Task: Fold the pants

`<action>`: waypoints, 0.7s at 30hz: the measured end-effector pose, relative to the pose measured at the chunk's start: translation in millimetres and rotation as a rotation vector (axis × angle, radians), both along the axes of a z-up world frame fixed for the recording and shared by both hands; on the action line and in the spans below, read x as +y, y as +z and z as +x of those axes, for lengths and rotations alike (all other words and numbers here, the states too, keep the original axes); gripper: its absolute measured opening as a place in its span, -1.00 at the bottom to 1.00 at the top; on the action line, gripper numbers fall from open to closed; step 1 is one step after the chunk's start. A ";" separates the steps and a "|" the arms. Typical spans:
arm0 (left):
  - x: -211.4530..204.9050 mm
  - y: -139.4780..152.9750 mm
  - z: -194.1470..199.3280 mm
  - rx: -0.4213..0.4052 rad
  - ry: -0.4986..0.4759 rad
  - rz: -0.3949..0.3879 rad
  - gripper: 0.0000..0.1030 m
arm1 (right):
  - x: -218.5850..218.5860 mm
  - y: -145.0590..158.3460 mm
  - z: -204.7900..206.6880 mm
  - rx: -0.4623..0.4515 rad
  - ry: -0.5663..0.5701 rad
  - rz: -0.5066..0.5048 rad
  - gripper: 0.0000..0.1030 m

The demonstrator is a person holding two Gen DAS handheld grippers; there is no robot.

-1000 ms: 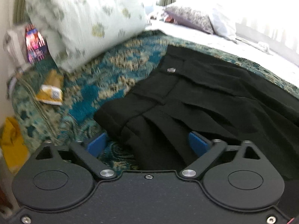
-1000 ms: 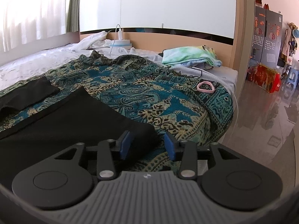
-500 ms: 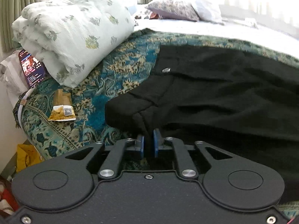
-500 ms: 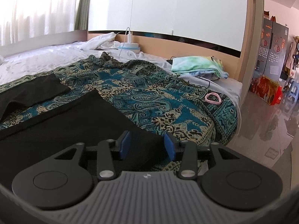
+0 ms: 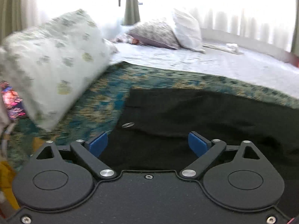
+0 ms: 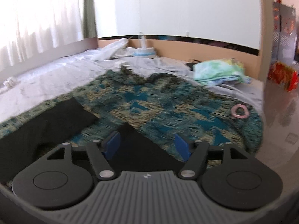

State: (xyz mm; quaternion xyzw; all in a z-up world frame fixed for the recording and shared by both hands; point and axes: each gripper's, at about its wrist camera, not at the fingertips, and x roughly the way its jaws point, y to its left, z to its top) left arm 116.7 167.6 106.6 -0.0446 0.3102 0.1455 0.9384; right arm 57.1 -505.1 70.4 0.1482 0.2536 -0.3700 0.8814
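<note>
Left wrist view: left gripper (image 5: 148,142) spread wide, empty, over the black pants' (image 5: 196,115) waistband on the bed (image 5: 186,61); right gripper (image 6: 146,145) likewise wide and empty, seemingly positioned to seize a leg hem.

Matt black cloth, softly creased: pants (image 5: 196,115), with one small shiny metal button (image 5: 128,124). Woven paisley bedspread (image 6: 168,108), teal and tan, coarse-looking. Crumpled white cotton sheet (image 5: 205,59). Puffy printed-cloth pillow (image 5: 56,63). Glossy, reflective floor (image 6: 280,123). Matt black plastic left gripper (image 5: 148,144), blue rubbery pads (image 5: 98,144), bright metal pivots.
</note>
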 end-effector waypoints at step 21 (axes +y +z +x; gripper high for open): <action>-15.9 -22.0 231.0 0.193 0.171 -0.245 0.94 | 61.3 15.0 233.6 0.052 0.165 0.192 1.00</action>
